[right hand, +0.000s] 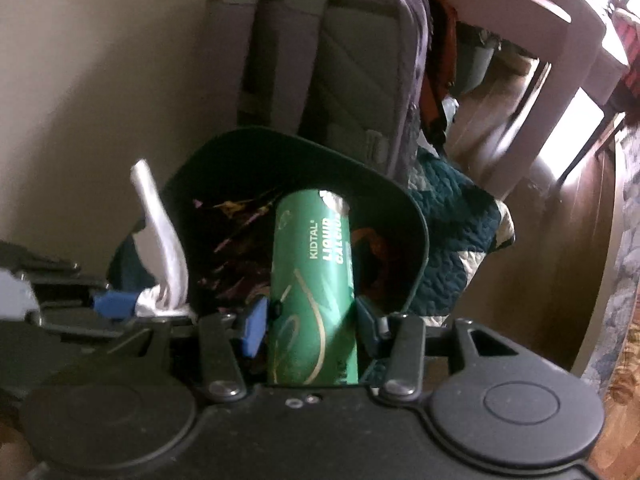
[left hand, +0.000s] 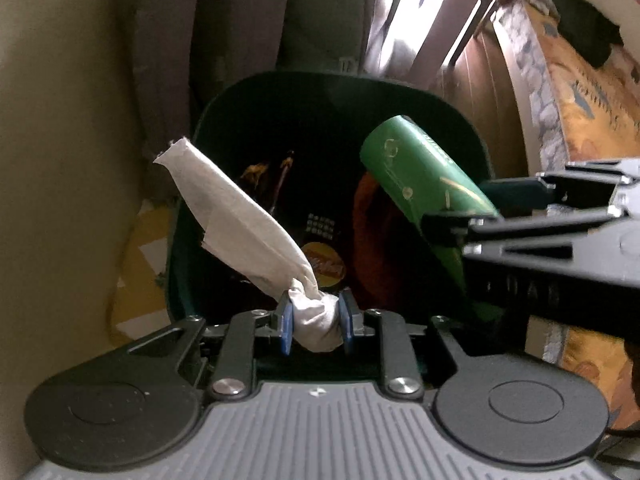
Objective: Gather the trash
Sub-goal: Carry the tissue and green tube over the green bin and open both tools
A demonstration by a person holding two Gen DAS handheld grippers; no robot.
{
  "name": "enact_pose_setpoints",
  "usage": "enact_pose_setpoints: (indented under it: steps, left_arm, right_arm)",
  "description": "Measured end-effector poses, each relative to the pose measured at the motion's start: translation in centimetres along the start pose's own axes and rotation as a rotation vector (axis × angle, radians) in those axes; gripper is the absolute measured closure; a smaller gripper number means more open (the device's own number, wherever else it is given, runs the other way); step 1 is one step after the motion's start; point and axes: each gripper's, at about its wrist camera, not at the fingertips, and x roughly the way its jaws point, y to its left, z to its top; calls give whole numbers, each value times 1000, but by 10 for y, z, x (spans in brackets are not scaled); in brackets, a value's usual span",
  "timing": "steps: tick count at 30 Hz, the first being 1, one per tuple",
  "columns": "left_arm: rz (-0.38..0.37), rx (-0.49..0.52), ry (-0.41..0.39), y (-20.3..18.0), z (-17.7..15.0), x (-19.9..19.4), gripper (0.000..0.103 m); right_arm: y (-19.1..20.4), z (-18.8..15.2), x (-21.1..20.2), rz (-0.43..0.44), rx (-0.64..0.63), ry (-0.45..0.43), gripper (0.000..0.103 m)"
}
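**Tissue and green carton held over the bin**

The green carton (right hand: pixel 312 280) carried white lettering that read "KIDTAL" and "LIQUID"; a further word below it was too blurred to make out. Gold swirls ran down its side. The right hand-held gripper (right hand: pixel 308 320) pointed steeply down, its blue pads pressed on the carton's two sides, and the carton's torn top end stood over the mouth of the dark green trash bin (right hand: pixel 416 264).

The left hand-held gripper (left hand: pixel 316 320) also pointed steeply down, pinching the bunched end of a crumpled white tissue (left hand: pixel 240 216) between narrow jaws. The tissue's free end stuck out past the bin's left rim. Inside the bin lay dark wrappers (left hand: pixel 324 266), their print unreadable. A grey backpack (right hand: pixel 320 64) leaned against the wall behind the bin.
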Motion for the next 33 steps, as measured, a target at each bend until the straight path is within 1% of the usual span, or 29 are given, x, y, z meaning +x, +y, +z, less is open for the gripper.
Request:
enact_pose_setpoints:
  steps: [9, 13, 15, 19, 21, 24, 25, 26, 27, 28, 31, 33]
  left_arm:
    - [6, 22, 47, -3, -1, 23, 81]
    - [16, 44, 53, -10, -2, 30, 81]
    - [13, 49, 53, -11, -3, 32, 81]
    - [15, 50, 45, -14, -4, 31, 80]
    - [4, 39, 35, -12, -4, 26, 78]
    - [-14, 28, 4, -11, -5, 16, 70]
    - [-21, 28, -10, -12, -6, 11, 59]
    - [-24, 30, -28, -12, -8, 5, 42]
    - [-20, 35, -50, -13, -9, -1, 34]
    - [-9, 43, -77, -16, -11, -10, 29]
    - [0, 92, -132, -27, -18, -37, 28]
    - [-8, 96, -159, -37, -22, -56, 22]
  right_arm:
    - [-1, 8, 28, -19, 31, 54, 56]
    - [5, 5, 28, -30, 18, 82, 56]
    - [7, 4, 30, -29, 20, 96, 57]
    - [8, 2, 28, -32, 20, 90, 54]
    - [7, 1, 24, -27, 28, 81, 53]
    - [0, 2, 16, -11, 46, 53, 52]
    - [-1, 1, 11, 1, 52, 44, 52]
    - [-3, 1, 5, 10, 53, 34, 52]
    - [-5, 1, 0, 16, 52, 24, 52]
    - [-7, 1, -6, 23, 51, 12, 52]
    - [-16, -3, -28, 54, 60, -28, 52]
    - [-23, -8, -45, 76, 70, -53, 52]
